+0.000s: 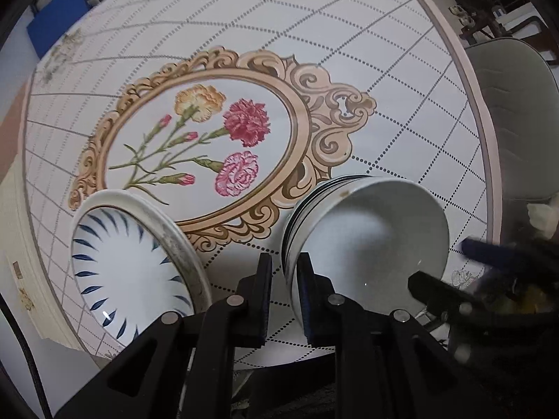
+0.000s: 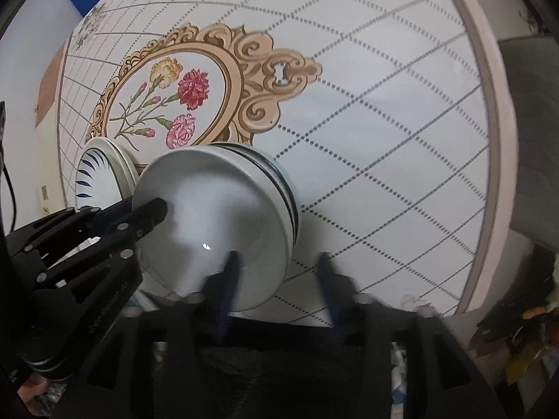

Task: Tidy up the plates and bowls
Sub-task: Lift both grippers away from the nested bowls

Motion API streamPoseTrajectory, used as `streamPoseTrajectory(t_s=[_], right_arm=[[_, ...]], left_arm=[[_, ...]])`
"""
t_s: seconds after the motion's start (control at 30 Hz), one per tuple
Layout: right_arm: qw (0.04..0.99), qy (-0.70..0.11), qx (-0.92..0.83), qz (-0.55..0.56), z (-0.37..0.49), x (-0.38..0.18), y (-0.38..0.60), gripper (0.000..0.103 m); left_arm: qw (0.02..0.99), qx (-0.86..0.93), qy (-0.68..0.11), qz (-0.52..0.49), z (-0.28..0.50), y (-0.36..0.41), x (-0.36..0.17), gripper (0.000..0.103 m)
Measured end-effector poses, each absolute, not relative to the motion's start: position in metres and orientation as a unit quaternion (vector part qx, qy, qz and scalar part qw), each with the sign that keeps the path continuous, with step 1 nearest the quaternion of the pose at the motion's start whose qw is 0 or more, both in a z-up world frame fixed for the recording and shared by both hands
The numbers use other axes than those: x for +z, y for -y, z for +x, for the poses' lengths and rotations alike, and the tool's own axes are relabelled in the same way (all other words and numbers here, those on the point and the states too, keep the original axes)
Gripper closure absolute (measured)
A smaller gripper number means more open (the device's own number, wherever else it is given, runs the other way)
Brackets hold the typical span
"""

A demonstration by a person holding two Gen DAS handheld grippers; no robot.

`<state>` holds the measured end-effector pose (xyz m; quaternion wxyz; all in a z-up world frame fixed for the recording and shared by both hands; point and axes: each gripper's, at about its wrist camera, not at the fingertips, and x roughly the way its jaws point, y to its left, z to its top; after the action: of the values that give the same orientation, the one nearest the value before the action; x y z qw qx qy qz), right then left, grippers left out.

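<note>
A stack of nested white bowls (image 1: 370,241), the lower ones with dark rim bands, stands near the table's front edge; it also shows in the right wrist view (image 2: 216,216). A stack of white plates with blue leaf strokes (image 1: 129,265) sits to its left, also seen in the right wrist view (image 2: 101,178). My left gripper (image 1: 284,272) is shut on the top bowl's left rim, one finger inside, one outside. My right gripper (image 2: 277,272) is open, motion-blurred, its left finger over the bowl's near rim and its right finger outside.
The round table (image 1: 384,70) has a dotted diamond grid and a central carnation medallion (image 1: 206,139). A grey chair (image 1: 517,111) stands at its right edge. A blue object (image 1: 56,17) lies beyond the far left edge. Clutter sits low at the right (image 2: 524,331).
</note>
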<state>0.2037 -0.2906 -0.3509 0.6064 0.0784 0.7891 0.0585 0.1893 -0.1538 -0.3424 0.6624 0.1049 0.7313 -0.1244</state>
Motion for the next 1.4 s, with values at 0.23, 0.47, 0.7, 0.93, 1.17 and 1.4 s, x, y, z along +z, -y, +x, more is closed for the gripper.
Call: streamPoseTrajectory(t_s=[0.23,0.47,0.7,0.93,1.17,1.4], right_arm=[[0.659,-0.749,0.052,0.041,0.190,-0.311,0.289,0.018],[0.705,-0.708,0.033,0.017,0.157,-0.272,0.298,0.002],[0.737,-0.675,0.020,-0.004,0.119,-0.236,0.299,0.000],[0.774,-0.633,0.002,-0.017,0.094,-0.189,0.298,0.000],[0.789,-0.614,-0.001,-0.009,0.078,-0.154,0.301,0.000],[0.798,-0.603,-0.001,-0.002,0.073,-0.137,0.305,0.000]], left_arm=[[0.704,-0.096,-0.697,0.091,0.167,0.137,-0.302,0.081],[0.742,-0.082,-0.660,0.082,0.129,0.127,-0.262,0.057],[0.771,-0.074,-0.628,0.068,0.103,0.120,-0.231,0.014],[0.791,-0.071,-0.605,0.055,0.083,0.121,-0.201,0.014],[0.805,-0.068,-0.588,0.040,0.071,0.120,-0.178,0.014],[0.814,-0.067,-0.576,0.031,0.068,0.123,-0.166,0.014]])
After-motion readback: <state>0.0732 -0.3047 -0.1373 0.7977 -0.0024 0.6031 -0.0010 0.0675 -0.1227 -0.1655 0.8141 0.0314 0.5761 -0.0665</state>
